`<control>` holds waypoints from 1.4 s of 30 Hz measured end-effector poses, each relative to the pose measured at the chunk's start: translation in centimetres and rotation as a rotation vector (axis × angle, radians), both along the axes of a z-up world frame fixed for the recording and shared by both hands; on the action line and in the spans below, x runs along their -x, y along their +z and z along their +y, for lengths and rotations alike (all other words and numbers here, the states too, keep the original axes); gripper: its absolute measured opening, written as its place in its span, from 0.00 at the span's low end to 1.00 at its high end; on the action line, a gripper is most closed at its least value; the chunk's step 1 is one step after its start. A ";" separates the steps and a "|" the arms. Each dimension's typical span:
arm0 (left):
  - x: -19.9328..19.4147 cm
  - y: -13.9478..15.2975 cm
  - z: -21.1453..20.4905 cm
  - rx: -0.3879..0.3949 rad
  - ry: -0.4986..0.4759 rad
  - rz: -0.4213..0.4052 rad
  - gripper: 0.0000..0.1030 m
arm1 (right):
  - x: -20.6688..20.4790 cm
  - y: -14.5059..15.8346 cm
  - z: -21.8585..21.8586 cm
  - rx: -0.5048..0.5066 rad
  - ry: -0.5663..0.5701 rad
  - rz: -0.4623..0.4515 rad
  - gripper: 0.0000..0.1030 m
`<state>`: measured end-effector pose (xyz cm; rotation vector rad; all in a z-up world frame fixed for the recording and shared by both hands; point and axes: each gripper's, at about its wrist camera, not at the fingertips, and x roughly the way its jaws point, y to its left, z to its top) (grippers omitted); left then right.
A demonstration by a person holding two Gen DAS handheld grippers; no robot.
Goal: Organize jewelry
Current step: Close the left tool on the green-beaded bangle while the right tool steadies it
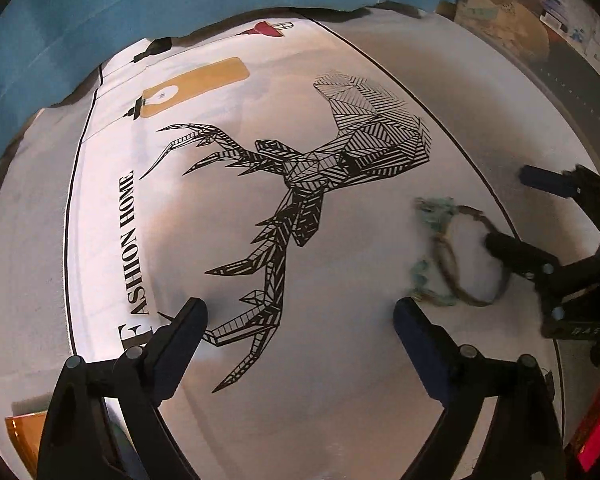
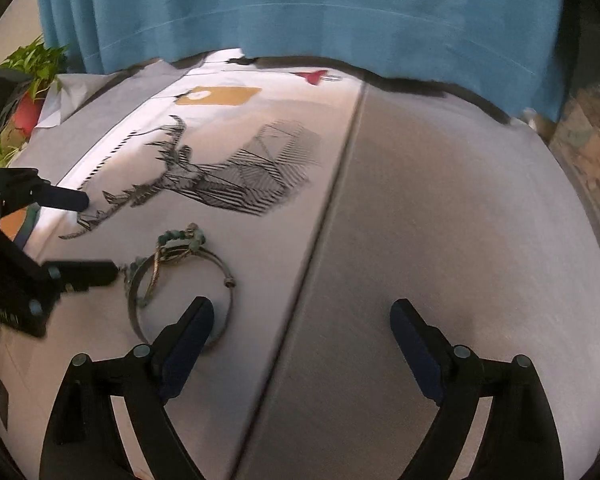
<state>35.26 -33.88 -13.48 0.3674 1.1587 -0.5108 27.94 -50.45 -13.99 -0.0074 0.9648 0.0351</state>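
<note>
A tangle of jewelry lies on the white printed cloth [image 1: 340,380]: a thin metal bangle [image 2: 225,269] linked with a green-beaded bracelet [image 2: 184,236]. In the left wrist view the bangle [image 1: 444,264] and green beads [image 1: 436,205] sit right of centre. My left gripper [image 1: 300,308] is open with only cloth between its fingers; its right finger stands close beside the beads. My right gripper [image 2: 300,308] is open too. Its left finger reaches over the bangle's loop, not clamping it. Each gripper shows in the other's view: the right gripper [image 1: 507,207], the left gripper [image 2: 99,235].
The cloth [image 2: 260,168] carries a black deer print and the words "FASHION HOME". A blue curtain [image 2: 300,12] hangs behind the table. A potted plant [image 2: 32,68] stands far left. An orange object [image 1: 20,432] lies at the near left, a red one [image 1: 596,432] at the near right.
</note>
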 end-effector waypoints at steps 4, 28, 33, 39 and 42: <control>0.1 0.2 -0.4 0.011 0.022 0.027 0.88 | 0.6 0.0 -0.8 -0.002 -0.022 -0.006 0.88; 2.3 0.5 -4.3 -0.001 -0.121 -0.010 0.86 | 0.7 0.0 -0.7 -0.002 -0.019 -0.030 0.90; 2.3 0.6 -4.4 -0.041 -0.128 -0.022 0.89 | 0.8 0.0 -0.8 -0.001 -0.017 -0.030 0.90; 2.2 0.7 -3.1 -0.110 -0.120 -0.059 0.89 | 1.4 0.0 -1.4 -0.001 -0.017 -0.030 0.91; 2.4 0.9 -3.8 -0.112 -0.128 -0.065 0.86 | 1.5 -0.1 -1.4 0.000 -0.020 -0.030 0.91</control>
